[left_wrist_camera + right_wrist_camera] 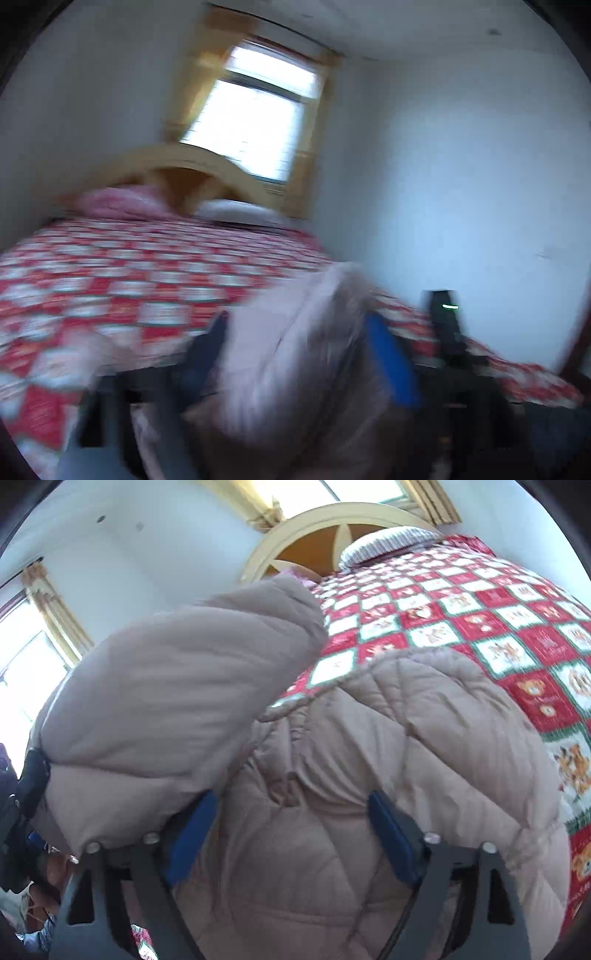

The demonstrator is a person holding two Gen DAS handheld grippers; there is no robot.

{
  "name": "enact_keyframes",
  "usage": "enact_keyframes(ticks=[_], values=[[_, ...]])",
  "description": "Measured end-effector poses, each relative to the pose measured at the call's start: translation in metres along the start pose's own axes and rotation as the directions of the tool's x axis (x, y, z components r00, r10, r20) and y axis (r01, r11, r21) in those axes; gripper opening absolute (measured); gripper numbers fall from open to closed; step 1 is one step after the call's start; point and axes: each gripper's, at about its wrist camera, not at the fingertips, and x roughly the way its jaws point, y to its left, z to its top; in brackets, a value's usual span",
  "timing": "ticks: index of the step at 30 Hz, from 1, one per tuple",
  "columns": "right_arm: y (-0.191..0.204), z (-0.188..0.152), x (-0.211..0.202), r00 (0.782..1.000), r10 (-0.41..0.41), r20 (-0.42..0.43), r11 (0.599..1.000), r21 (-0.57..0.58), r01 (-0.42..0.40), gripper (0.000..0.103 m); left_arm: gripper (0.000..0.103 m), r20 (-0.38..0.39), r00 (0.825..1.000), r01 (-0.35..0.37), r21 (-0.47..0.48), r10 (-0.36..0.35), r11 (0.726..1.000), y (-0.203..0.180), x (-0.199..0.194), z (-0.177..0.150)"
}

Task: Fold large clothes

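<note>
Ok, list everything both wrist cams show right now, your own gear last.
jacket: one, beige, puffy, on the bed, one part raised at the left of the right view
bedspread: one, red and white checked, covers the bed
headboard: one, cream, arched, far end
pillows: striped, pink, by the headboard
windows: curtained, behind the headboard, on the side wall
left tongs: blue pads, jacket fabric between, blurred
right tongs: blue pads, wide apart, over the jacket

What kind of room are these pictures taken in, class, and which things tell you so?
Most likely a bedroom: a bed with a red-and-white patchwork quilt, a striped pillow against an arched headboard, and a curtained window.
</note>
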Motion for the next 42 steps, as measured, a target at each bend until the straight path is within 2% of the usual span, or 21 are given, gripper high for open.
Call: enact_keyframes(ticks=[2,3,5,7,11,15,16,18,19,22,25,28,30,32,33,34,35,36,38,40,42], values=[[0.019,0.000,0.016,1.000,0.021,-0.018,0.999,-0.035,-0.021,0.092,0.090,-0.012,0.995,-0.101,-0.054,0.101,0.993,0.037,-0.026,-0.013],[0.022,-0.001,0.022,1.000,0.015,-0.027,0.999,-0.052,-0.017,0.092,0.091,-0.050,0.985,-0.171,-0.086,0.168,0.981,0.056,-0.035,-0.021],[0.038,-0.008,0.045,0.998,-0.037,-0.046,0.993,-0.118,0.032,0.093,0.091,-0.128,0.962,-0.258,-0.151,0.240,0.954,0.093,-0.051,-0.044],[0.042,-0.015,0.057,0.996,-0.079,-0.049,0.985,-0.157,0.071,0.093,0.091,-0.180,0.947,-0.304,-0.246,0.265,0.920,0.126,-0.066,-0.068],[0.051,-0.029,0.067,0.989,-0.143,-0.035,0.961,-0.246,0.130,0.096,0.091,-0.215,0.960,-0.257,-0.435,0.178,0.863,0.160,-0.063,-0.099],[0.051,-0.031,0.070,0.987,-0.156,-0.037,0.952,-0.272,0.140,0.097,0.092,-0.235,0.965,-0.230,-0.527,0.120,0.818,0.176,-0.040,-0.108],[0.049,-0.031,0.071,0.987,-0.159,-0.038,0.951,-0.274,0.142,0.098,0.092,-0.243,0.967,-0.207,-0.552,0.082,0.808,0.179,-0.035,-0.111],[0.049,-0.035,0.073,0.985,-0.169,-0.037,0.947,-0.283,0.152,0.100,0.092,-0.286,0.958,-0.173,-0.622,-0.016,0.763,0.187,-0.018,-0.118],[0.049,-0.034,0.077,0.984,-0.176,-0.037,0.943,-0.292,0.158,0.100,0.093,-0.294,0.955,-0.172,-0.629,-0.027,0.758,0.186,-0.015,-0.116],[0.050,-0.037,0.078,0.981,-0.190,-0.033,0.936,-0.309,0.170,0.100,0.096,-0.360,0.929,-0.168,-0.609,-0.082,0.776,0.184,0.000,-0.110],[0.049,-0.038,0.078,0.982,-0.184,-0.030,0.938,-0.305,0.167,0.100,0.096,-0.358,0.917,-0.110,-0.655,-0.178,0.748,0.173,-0.003,-0.107],[0.049,-0.040,0.078,0.983,-0.180,-0.023,0.937,-0.308,0.165,0.101,0.096,-0.410,0.892,-0.128,-0.633,-0.191,0.763,0.156,0.003,-0.108],[0.051,-0.042,0.079,0.983,-0.180,-0.020,0.936,-0.310,0.165,0.101,0.096,-0.389,0.901,-0.125,-0.654,-0.190,0.746,0.159,0.010,-0.112],[0.050,-0.041,0.080,0.983,-0.180,-0.021,0.936,-0.310,0.165,0.102,0.096,-0.332,0.921,-0.099,-0.704,-0.202,0.704,0.169,0.016,-0.113],[0.051,-0.041,0.081,0.983,-0.181,-0.021,0.936,-0.310,0.166,0.102,0.089,-0.282,0.935,-0.067,-0.736,-0.214,0.674,0.175,0.016,-0.112],[0.051,-0.042,0.080,0.983,-0.181,-0.021,0.936,-0.311,0.166,0.102,0.076,-0.255,0.940,-0.048,-0.755,-0.225,0.654,0.177,0.017,-0.112],[0.051,-0.042,0.080,0.983,-0.181,-0.020,0.936,-0.310,0.166,0.102,0.041,-0.231,0.937,-0.012,-0.770,-0.261,0.637,0.177,0.021,-0.113],[0.051,-0.042,0.080,0.983,-0.181,-0.020,0.936,-0.309,0.166,0.102,0.028,-0.199,0.934,0.032,-0.780,-0.297,0.624,0.176,0.024,-0.113],[0.050,-0.041,0.081,0.984,-0.178,-0.017,0.940,-0.300,0.164,0.102,0.016,-0.143,0.942,0.092,-0.762,-0.305,0.641,0.168,0.020,-0.107],[0.048,-0.041,0.080,0.984,-0.177,-0.015,0.942,-0.292,0.165,0.102,0.013,-0.068,0.955,0.153,-0.721,-0.290,0.675,0.155,0.006,-0.092],[0.048,-0.041,0.081,0.985,-0.175,-0.015,0.943,-0.289,0.163,0.102,0.011,-0.014,0.954,0.216,-0.661,-0.299,0.718,0.133,-0.005,-0.067]])
